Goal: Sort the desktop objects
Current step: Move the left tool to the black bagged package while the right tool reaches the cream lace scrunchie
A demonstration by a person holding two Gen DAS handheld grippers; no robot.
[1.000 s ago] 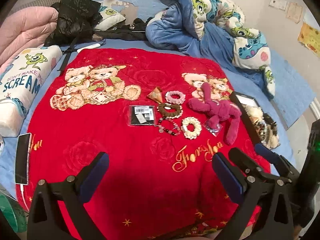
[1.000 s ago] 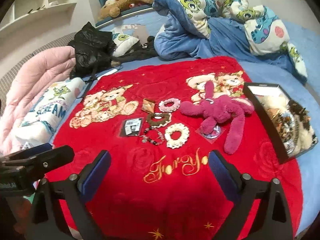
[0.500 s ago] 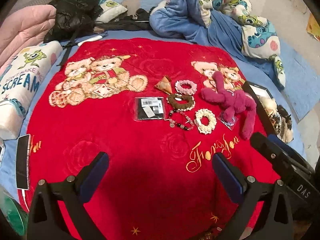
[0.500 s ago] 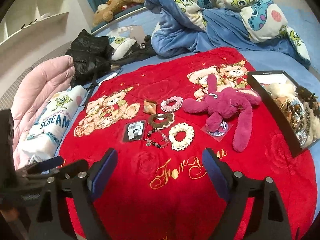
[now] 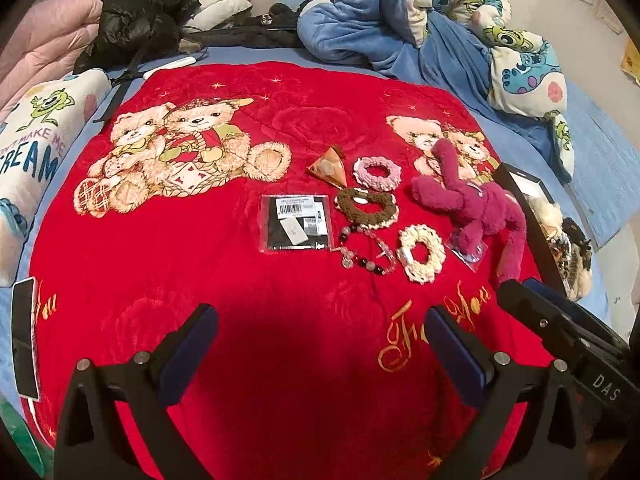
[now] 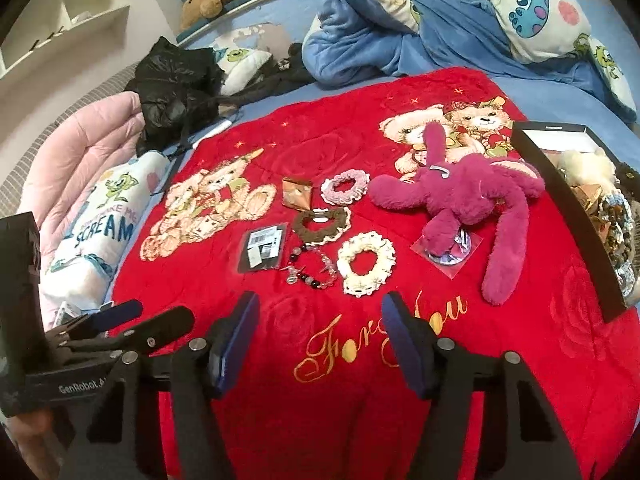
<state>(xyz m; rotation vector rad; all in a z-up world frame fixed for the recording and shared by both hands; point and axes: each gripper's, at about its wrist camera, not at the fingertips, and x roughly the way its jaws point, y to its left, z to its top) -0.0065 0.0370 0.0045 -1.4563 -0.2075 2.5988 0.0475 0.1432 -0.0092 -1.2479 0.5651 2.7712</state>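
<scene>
On a red blanket (image 5: pixel 168 264) lie a magenta plush toy (image 5: pixel 480 210) (image 6: pixel 468 200), pink (image 5: pixel 376 172) (image 6: pixel 346 186), brown (image 5: pixel 366 208) (image 6: pixel 322 224) and cream (image 5: pixel 422 254) (image 6: pixel 366 262) scrunchies, a bead bracelet (image 5: pixel 362 254) (image 6: pixel 312 266), a black packet (image 5: pixel 296 222) (image 6: pixel 262 246), an orange pouch (image 5: pixel 328 166) (image 6: pixel 296 194) and a clear bag (image 5: pixel 468 250) (image 6: pixel 452 250). My left gripper (image 5: pixel 320 340) is open and empty above the near blanket. My right gripper (image 6: pixel 318 328) is open and empty, just short of the cream scrunchie.
A black box (image 5: pixel 540 220) (image 6: pixel 568 208) holding several items lies at the blanket's right edge. A phone (image 5: pixel 24 336) lies at the left edge. Pillows (image 5: pixel 36 148), a black jacket (image 5: pixel 140 8) and a blue duvet (image 5: pixel 420 20) lie behind.
Both grippers have moved forward toward the items. The right gripper's fingers have drawn closer together but stay open.
</scene>
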